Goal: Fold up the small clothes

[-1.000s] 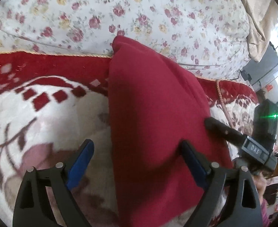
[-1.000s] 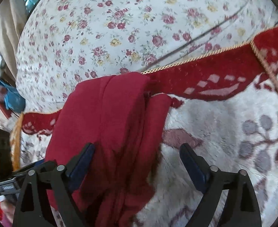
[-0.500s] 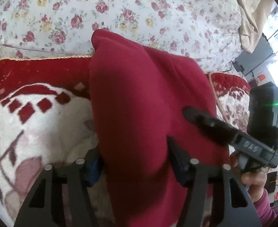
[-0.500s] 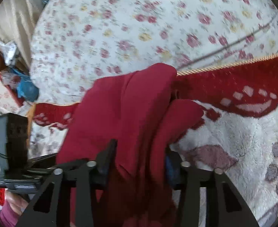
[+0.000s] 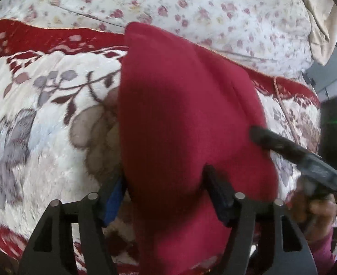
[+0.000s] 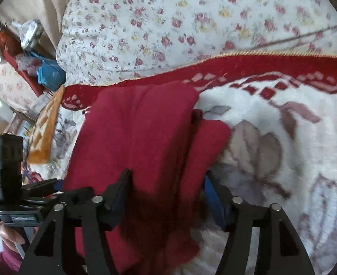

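Observation:
A folded dark red garment (image 5: 182, 119) fills the middle of the left wrist view and also shows in the right wrist view (image 6: 136, 137). My left gripper (image 5: 166, 183) is shut on its near edge, cloth bunched between the jaws. My right gripper (image 6: 168, 188) is shut on the same garment from the other side. The right gripper's finger (image 5: 283, 144) pokes in at the right of the left wrist view. The garment hangs a little above a white and red floral blanket (image 5: 42, 114). Its underside is hidden.
A flowered white quilt (image 6: 191, 18) lies beyond the blanket's red border (image 6: 260, 64). An orange patterned cloth (image 6: 44, 126) and cluttered blue and red items (image 6: 44, 73) sit at the far left of the right wrist view. A beige curtain (image 5: 317, 11) hangs at top right.
Both grippers went from open around the garment to shut on it. The garment has lifted and shifted along the blanket, with more of the floral pattern showing beneath.

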{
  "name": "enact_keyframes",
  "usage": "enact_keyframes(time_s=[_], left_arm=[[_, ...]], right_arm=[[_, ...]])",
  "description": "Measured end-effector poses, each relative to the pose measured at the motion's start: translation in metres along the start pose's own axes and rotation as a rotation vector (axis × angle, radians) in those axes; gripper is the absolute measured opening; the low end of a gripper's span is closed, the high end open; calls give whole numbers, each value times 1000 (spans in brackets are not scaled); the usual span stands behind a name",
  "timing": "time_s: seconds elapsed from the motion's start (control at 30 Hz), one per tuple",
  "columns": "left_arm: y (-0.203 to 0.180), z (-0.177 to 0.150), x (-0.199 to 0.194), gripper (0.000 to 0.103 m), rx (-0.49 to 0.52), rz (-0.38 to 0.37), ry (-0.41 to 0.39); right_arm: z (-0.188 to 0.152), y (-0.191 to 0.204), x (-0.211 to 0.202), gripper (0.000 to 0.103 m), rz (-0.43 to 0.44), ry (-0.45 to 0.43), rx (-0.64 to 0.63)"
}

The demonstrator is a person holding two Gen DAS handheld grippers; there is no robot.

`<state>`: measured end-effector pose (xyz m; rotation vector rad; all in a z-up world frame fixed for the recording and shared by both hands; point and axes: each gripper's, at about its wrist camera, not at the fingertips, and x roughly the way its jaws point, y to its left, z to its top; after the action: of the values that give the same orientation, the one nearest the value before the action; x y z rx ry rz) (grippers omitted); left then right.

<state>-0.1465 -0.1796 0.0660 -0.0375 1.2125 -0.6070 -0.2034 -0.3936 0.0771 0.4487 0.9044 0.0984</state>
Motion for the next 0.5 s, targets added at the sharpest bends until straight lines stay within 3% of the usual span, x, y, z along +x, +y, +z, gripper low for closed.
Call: enact_keyframes(time_s=[0.07,0.13,0.2,0.33,0.5], left_arm=[[-2,-1,-10,77,9,47,-44],[-6,1,-20,82,9,110,-111],[-9,4,-24,85,7,142,-164],[-6,6,-18,87,17,189,-212],[9,9,-5,99,-4,147,-211]], right_arm=[[-1,17,-28,69,-45,-77,-94],[-3,37,-41,67,-42,-92,-195],[-5,60,-46,48,-19,-104,-291],[-13,76,-12,40,-53,-16,-409],[-26,51,15,37,-115,28,-431]])
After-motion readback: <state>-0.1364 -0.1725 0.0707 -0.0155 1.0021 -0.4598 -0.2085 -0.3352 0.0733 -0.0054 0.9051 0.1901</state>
